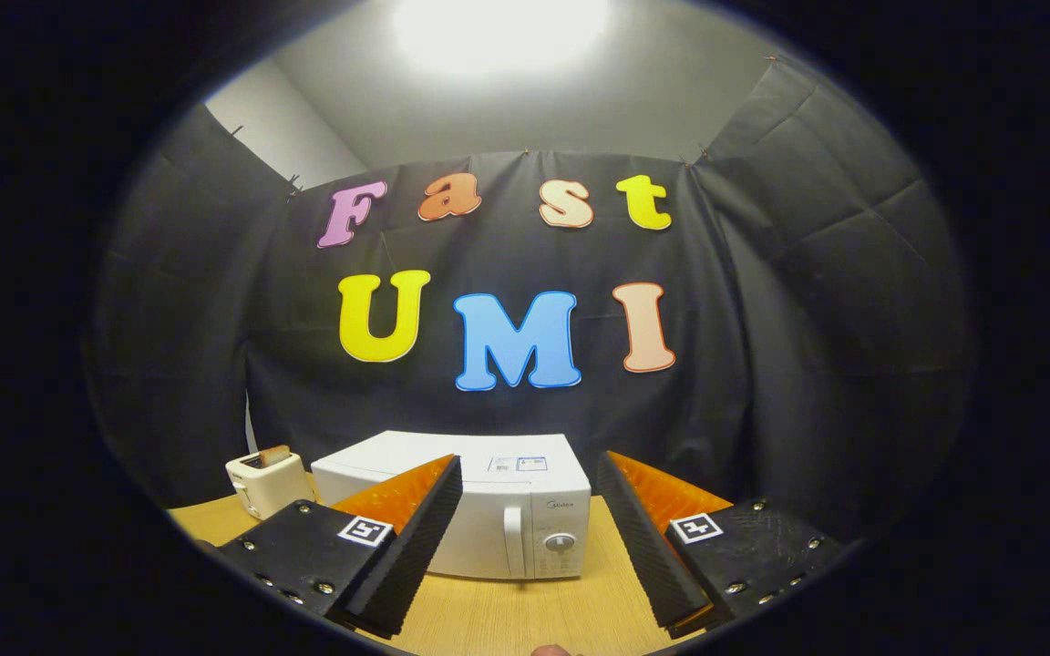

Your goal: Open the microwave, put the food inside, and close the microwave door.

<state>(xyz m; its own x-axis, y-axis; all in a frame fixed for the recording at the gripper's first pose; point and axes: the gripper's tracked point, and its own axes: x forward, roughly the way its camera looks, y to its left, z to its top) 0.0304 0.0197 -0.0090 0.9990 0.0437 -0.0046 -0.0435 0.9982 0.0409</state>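
Black cloth hangs all round the booth as its wall, with a pale ceiling and a bright lamp [499, 27] glaring overhead, and a wooden table [507, 615] runs out ahead of me. From where I steer, my gripper [530, 538] is held above the near part of that table with its fingers spread wide and nothing between them; I can see bare table in the gap. Beyond the fingers, at the far side of the table against the cloth, stands the white microwave [488, 519], and it sits almost straight ahead, framed by the gap, with my left finger overlapping its left front corner. Its door is shut, with an upright handle [512, 539] towards the right of the front, and a round dial [560, 542] just right of that on the control strip. I see a small label on its top, too small for me to make out. To the left of the microwave, just beside it and a little apart, a cream toaster [265, 483] stands on the table with a browned slice of toast [273, 455] poking up from its slot. The microwave is well apart from my fingertips, and neither finger touches anything.
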